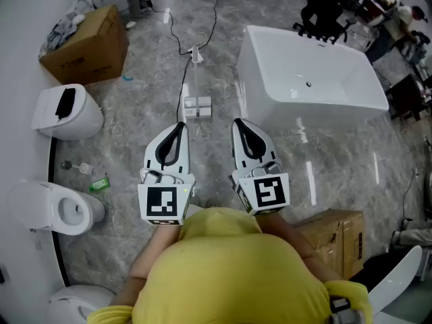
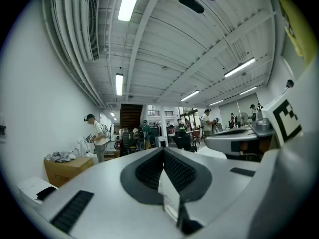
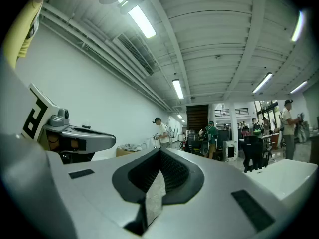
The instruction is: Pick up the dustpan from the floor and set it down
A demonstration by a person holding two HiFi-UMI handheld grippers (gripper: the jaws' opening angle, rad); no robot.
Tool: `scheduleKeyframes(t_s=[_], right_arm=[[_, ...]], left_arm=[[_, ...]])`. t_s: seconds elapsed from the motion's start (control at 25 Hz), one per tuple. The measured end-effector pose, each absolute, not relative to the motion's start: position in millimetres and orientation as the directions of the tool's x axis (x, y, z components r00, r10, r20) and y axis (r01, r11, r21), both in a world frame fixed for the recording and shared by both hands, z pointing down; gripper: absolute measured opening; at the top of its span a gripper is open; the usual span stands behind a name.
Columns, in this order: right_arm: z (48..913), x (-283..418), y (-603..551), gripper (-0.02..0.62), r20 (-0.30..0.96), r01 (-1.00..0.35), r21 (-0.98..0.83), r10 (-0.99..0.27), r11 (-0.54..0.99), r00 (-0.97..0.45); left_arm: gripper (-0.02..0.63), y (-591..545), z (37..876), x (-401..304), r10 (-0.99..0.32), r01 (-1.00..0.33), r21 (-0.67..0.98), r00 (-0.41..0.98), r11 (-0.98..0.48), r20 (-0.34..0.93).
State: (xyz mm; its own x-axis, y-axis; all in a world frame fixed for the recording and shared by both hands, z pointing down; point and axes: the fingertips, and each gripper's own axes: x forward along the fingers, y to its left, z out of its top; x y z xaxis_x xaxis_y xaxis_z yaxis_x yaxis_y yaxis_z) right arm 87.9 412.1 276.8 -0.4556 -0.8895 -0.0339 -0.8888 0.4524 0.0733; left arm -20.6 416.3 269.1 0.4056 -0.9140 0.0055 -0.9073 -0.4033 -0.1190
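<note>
A pale dustpan (image 1: 197, 104) with a long thin handle lies on the grey marble floor, just ahead of both grippers. My left gripper (image 1: 179, 125) is held level above the floor, its tip a little short of the dustpan and slightly left of it. The jaws meet at the tip with nothing between them, as the left gripper view (image 2: 163, 151) also shows. My right gripper (image 1: 239, 122) hangs beside it, to the right of the dustpan, equally shut and empty (image 3: 160, 151). Neither gripper touches the dustpan.
A white bathtub (image 1: 310, 79) stands at the right. Toilets (image 1: 66, 110) (image 1: 57, 208) line the left wall, with a cardboard box (image 1: 88, 42) behind them. Another box (image 1: 335, 235) sits at my right. A cable (image 1: 177, 36) and small bottles (image 1: 98, 184) lie on the floor.
</note>
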Motion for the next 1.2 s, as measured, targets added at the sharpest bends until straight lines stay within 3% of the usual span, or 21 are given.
scheduleKeyframes(t_s=[0.32, 0.64, 1.2], right_arm=[[290, 99, 394, 0.016, -0.019, -0.882, 0.051, -0.882, 0.469, -0.470], [300, 99, 358, 0.074, -0.007, -0.881, 0.029, -0.881, 0.472, -0.472], [323, 43, 212, 0.109, 0.046, -0.871, 0.033, -0.871, 0.491, -0.489]], left_arm=[[0.000, 406, 274, -13, -0.917, -0.909, -0.129, 0.397, -0.396, 0.017], [0.000, 369, 285, -27, -0.926, -0.918, -0.118, 0.376, -0.377, 0.038], [0.000, 221, 303, -77, -0.919, -0.917, -0.072, 0.390, -0.393, 0.052]])
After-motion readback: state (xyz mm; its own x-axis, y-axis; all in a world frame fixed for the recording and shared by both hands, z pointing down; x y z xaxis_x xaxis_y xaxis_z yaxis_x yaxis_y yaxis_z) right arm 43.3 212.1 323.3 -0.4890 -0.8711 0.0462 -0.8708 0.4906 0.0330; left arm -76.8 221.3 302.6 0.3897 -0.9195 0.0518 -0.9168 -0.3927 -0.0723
